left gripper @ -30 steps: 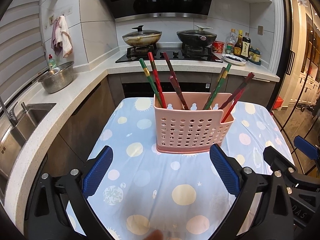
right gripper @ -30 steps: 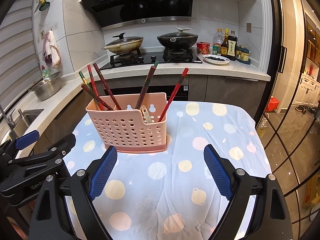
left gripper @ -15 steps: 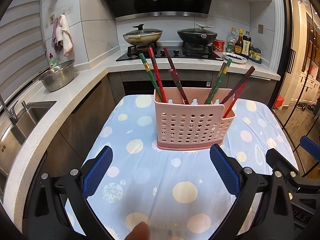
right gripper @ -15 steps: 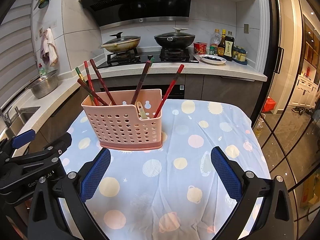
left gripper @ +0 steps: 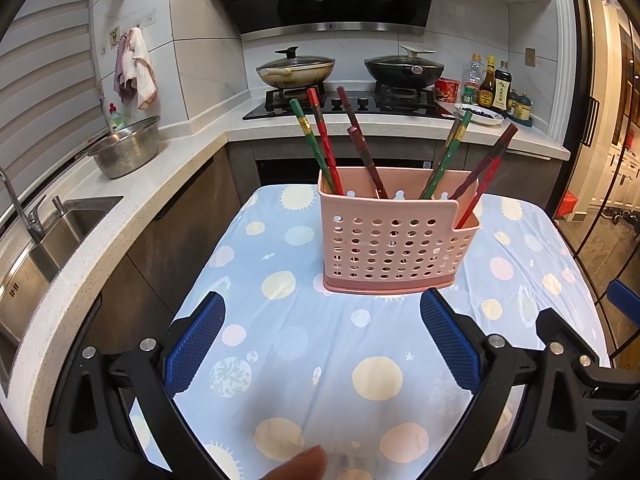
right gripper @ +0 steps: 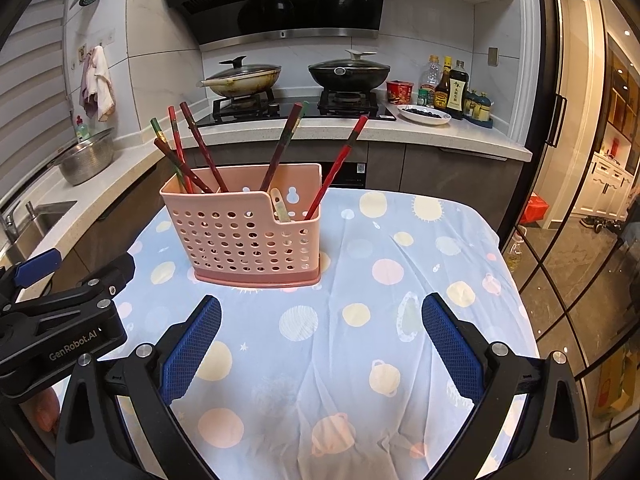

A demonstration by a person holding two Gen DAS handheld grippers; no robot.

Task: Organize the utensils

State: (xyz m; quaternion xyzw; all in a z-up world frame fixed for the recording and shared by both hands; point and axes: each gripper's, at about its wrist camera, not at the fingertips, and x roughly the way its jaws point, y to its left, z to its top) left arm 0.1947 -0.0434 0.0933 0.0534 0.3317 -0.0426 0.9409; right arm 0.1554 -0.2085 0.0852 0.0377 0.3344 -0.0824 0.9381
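A pink perforated utensil holder [left gripper: 394, 246] stands on the table with the blue polka-dot cloth [left gripper: 320, 360]; it also shows in the right wrist view [right gripper: 244, 240]. Several red, green and dark chopsticks [left gripper: 324, 144] lean in it, some at its left end [right gripper: 184, 152], others to the right [right gripper: 340, 164]. A pale spoon handle [right gripper: 279, 205] sticks up in its lower right compartment. My left gripper [left gripper: 322, 344] is open and empty, in front of the holder. My right gripper [right gripper: 320, 344] is open and empty, in front of and right of the holder.
A kitchen counter with a sink [left gripper: 44, 240] and a steel colander [left gripper: 128, 146] runs along the left. A stove with two lidded pans [left gripper: 296, 70] and sauce bottles [left gripper: 494, 88] lies behind. A glass door [right gripper: 580, 220] is on the right. A fingertip [left gripper: 300, 466] shows at the bottom edge.
Both grippers have drawn back a little from the holder and stay open. The holder and chopsticks have not moved.
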